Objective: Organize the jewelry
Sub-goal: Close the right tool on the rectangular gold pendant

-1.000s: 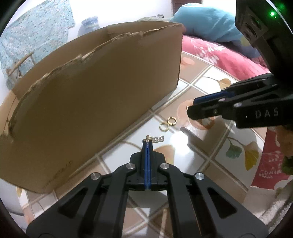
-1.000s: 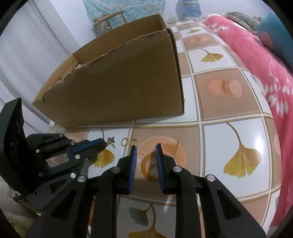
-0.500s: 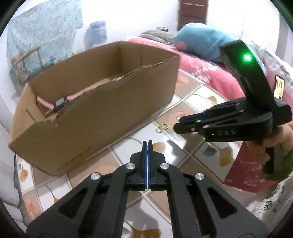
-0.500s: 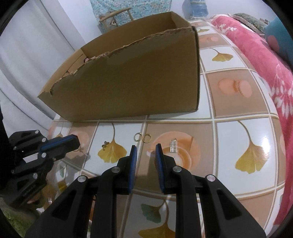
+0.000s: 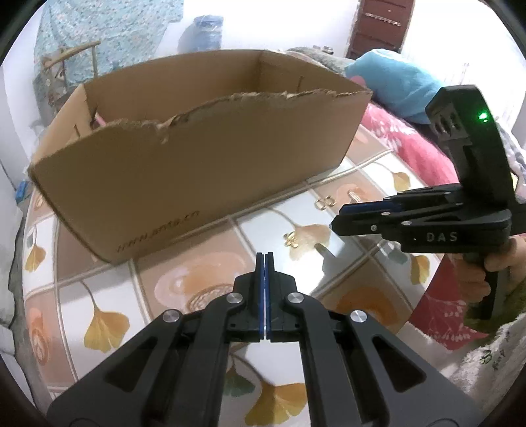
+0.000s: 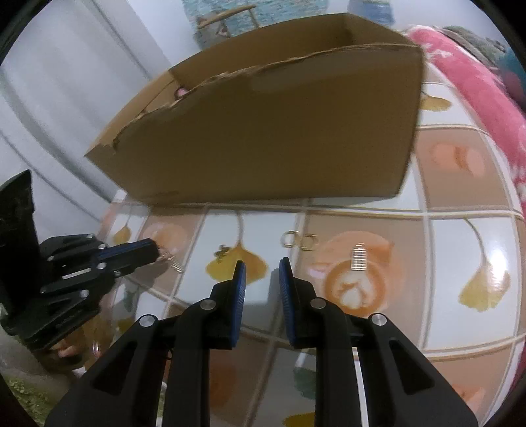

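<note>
Glossy tile-patterned surface (image 6: 460, 249), brown and white squares with ginkgo leaves and round orange motifs. Can't tell if it's floor or tabletop. Pink floral blanket (image 5: 424, 154) borders it on the right, blue cushion (image 5: 394, 85) behind that. White wall at back, chair draped in blue cloth (image 5: 75, 52), water jug (image 5: 200, 33), dark brown door (image 5: 378, 26).

Open cardboard box (image 6: 279, 131) with a torn top edge sits at the back and takes up most of the far side. Something pink (image 6: 180, 93) shows inside it at the left end.

Jewelry lies loose in front of the box:
- Two gold hoops (image 6: 298, 240), side by side.
- Silver ladder-shaped earring (image 6: 358, 258), right of the hoops on an orange motif.
- Small gold piece (image 6: 222, 253), left of the hoops on a yellow leaf.

All lie apart from the box wall.

Left gripper (image 5: 264, 254) is clenched, pads together, nothing visible between them in its own view. In the right wrist view a small silver coil piece (image 6: 174, 262) sits right at its tip. Can't tell if it's pinched or lying behind.

Right gripper (image 6: 262, 262) has its jaws slightly apart and holds nothing. It hovers over the surface just short of the hoops, held by a hand (image 5: 476, 276).

The strip between the box front and the grippers is bare apart from the jewelry. White towel (image 5: 493, 354) at the near right edge.
</note>
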